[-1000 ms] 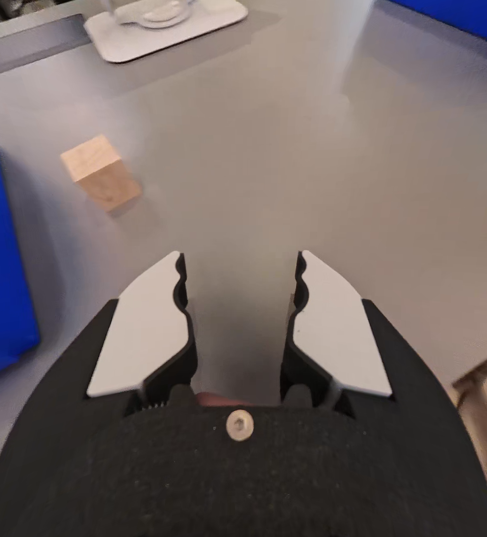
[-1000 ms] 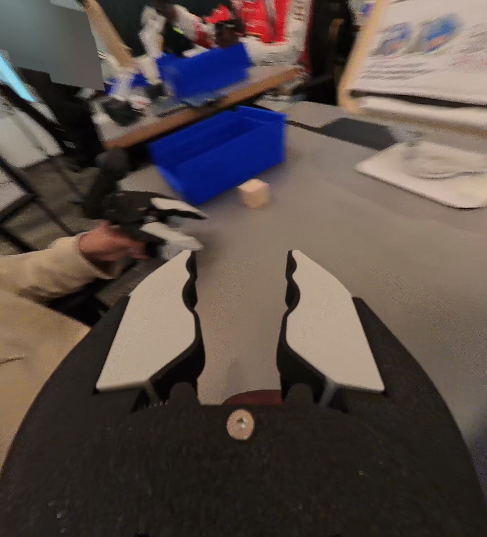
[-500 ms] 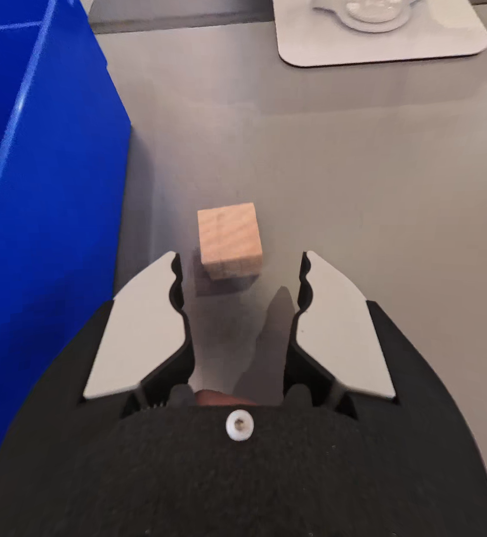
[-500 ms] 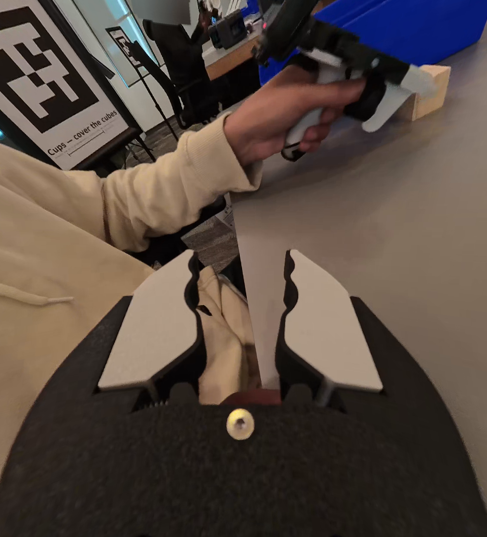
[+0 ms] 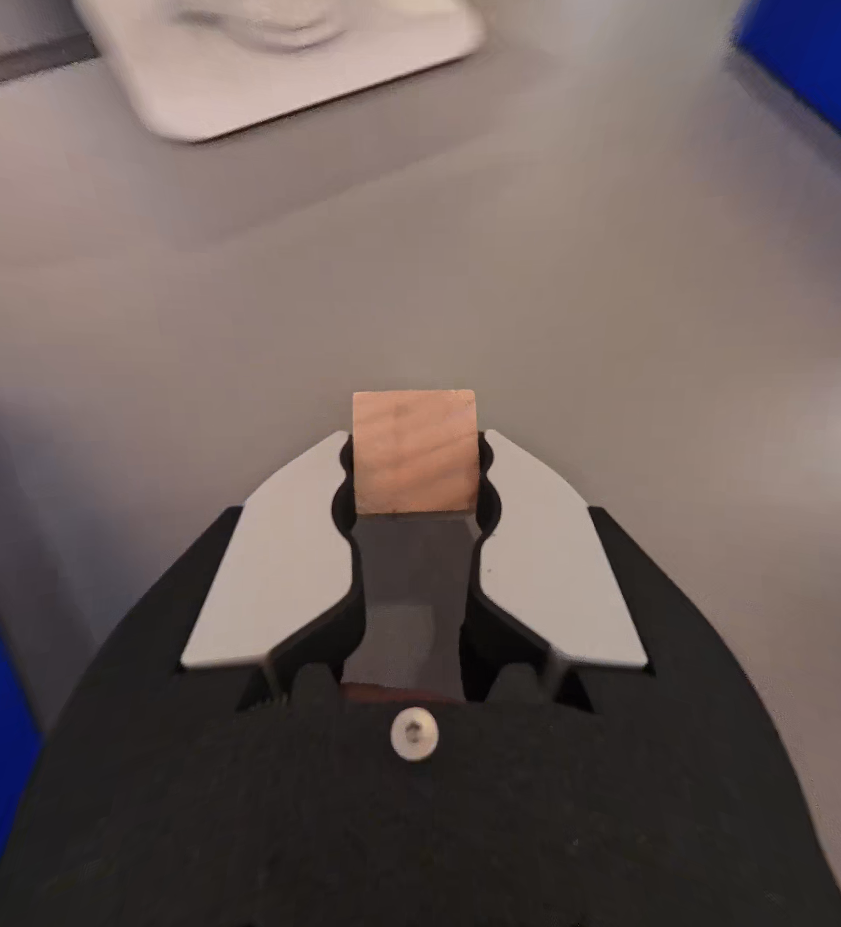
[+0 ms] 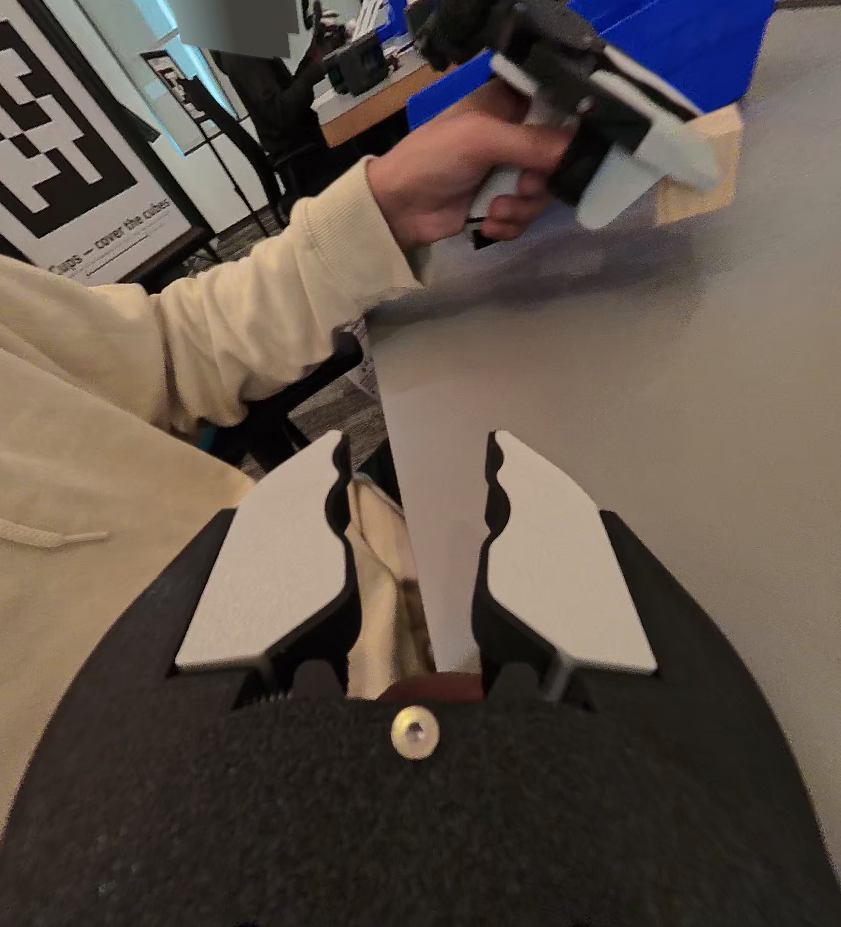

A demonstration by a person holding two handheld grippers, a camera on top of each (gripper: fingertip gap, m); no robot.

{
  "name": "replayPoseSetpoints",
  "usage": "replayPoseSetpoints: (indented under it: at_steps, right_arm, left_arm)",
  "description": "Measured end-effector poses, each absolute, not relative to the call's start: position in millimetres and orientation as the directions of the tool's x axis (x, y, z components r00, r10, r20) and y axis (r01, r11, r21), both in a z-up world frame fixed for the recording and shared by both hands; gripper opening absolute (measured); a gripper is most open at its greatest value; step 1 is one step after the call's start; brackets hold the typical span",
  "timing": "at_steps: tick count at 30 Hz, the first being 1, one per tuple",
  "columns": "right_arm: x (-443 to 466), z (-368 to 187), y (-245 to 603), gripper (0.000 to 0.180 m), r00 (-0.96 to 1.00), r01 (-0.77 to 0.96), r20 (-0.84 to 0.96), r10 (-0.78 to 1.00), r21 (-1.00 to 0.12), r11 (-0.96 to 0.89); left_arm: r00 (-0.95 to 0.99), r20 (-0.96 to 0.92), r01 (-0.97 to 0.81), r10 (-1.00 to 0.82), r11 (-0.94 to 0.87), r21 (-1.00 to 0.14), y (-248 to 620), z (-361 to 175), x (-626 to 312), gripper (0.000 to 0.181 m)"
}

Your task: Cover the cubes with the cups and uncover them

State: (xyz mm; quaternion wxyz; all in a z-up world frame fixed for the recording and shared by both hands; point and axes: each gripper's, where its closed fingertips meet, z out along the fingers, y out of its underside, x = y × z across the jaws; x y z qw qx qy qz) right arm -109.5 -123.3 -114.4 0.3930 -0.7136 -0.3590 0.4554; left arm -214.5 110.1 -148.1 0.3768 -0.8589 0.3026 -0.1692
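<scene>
The left gripper pinched a wooden cube between its fingers. A blue bin stood at one o'clock; its contents were hidden. The right gripper hovered with fingers spread.

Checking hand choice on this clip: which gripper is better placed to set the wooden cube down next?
Left. The left gripper is shut on the wooden cube. The right gripper is open and empty at the table edge.

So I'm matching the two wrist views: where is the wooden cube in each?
Left wrist view: the cube sits centre frame, between the left gripper's fingertips.
Right wrist view: the cube is upper right, partly hidden behind the left gripper.
Shared landmark: the blue bin beside it.
</scene>
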Motion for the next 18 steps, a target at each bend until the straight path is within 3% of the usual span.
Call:
replayPoseSetpoints:
  at_steps: [3, 9, 12, 16, 18]
  right_arm:
    - [-97, -110, -112, 0.049, 0.380, 0.128, -0.347, 0.857, -0.898, -0.420]
    - [-79, -113, -94, 0.047, 0.452, 0.083, -0.357, 0.818, -0.896, -0.437]
    - [-79, -118, -92, 0.047, 0.453, 0.087, -0.371, 0.811, -0.886, -0.455]
    - [-83, -124, -92, 0.048, 0.452, 0.110, -0.368, 0.813, -0.881, -0.460]
    - [-85, -128, -91, 0.048, 0.462, 0.132, -0.349, 0.816, -0.882, -0.452]
  left_arm:
    - [0.464, 0.056, -0.565, -0.884, -0.344, -0.750, 62, -143, -165, 0.045]
    - [0.044, 0.014, -0.733, -0.999, -0.042, -0.679, 4, -165, -124, 0.045]
    - [-0.028, 0.004, -0.776, -1.000, 0.019, -0.631, -4, -182, -123, 0.045]
    - [-0.005, 0.006, -0.734, -1.000, 0.000, -0.679, -2, -180, -121, 0.048]
    - [0.051, -0.007, -0.713, -0.999, -0.032, -0.700, 0, -172, -127, 0.077]
